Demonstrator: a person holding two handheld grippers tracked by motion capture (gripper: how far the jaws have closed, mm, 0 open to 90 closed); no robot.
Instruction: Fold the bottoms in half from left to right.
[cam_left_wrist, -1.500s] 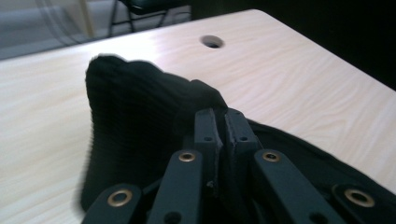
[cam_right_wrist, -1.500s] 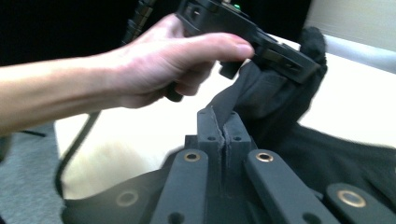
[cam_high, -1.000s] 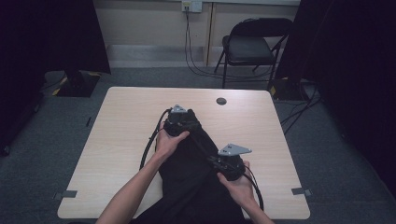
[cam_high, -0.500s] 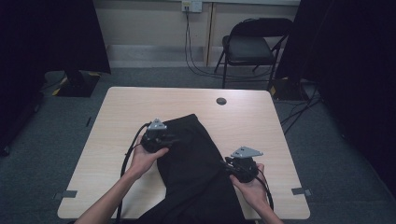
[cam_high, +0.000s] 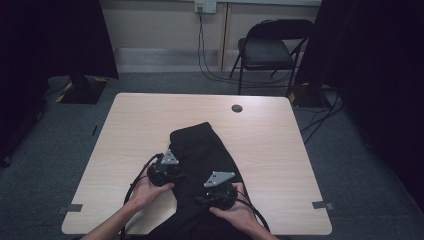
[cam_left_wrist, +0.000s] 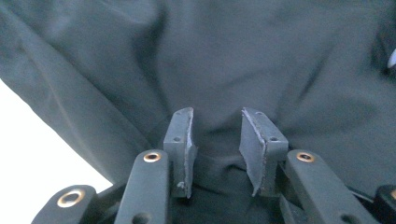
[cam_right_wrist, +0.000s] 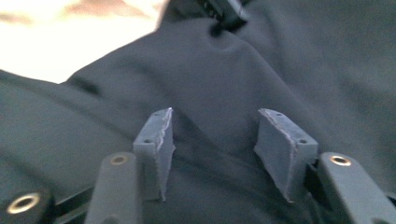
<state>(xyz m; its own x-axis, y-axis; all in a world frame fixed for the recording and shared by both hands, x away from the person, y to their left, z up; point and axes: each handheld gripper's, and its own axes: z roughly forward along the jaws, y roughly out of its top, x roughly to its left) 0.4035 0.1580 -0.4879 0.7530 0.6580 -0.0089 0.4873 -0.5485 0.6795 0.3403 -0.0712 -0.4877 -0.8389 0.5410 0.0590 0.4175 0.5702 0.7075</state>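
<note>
In the high view, the black cloth (cam_high: 202, 165) is seen lying lengthwise away from the person, with the left gripper (cam_high: 176, 175) at its left edge and the right gripper (cam_high: 200, 199) over its near middle. In the left gripper view, the jaws have just been opening and stand parted over a cloth fold, nothing pinched. In the right gripper view, the jaws have likewise been opening wide, with cloth lying loose between and beyond the pads (cam_right_wrist: 156, 142).

You worked over a plain black cloth (cam_high: 200, 150) — no print on it — spread on a pale wood-grain table (cam_high: 280, 150). Your grippers (cam_high: 172, 175) were black with grey plates; behind stood a black chair (cam_high: 272, 50) on grey floor (cam_high: 365, 165).
</note>
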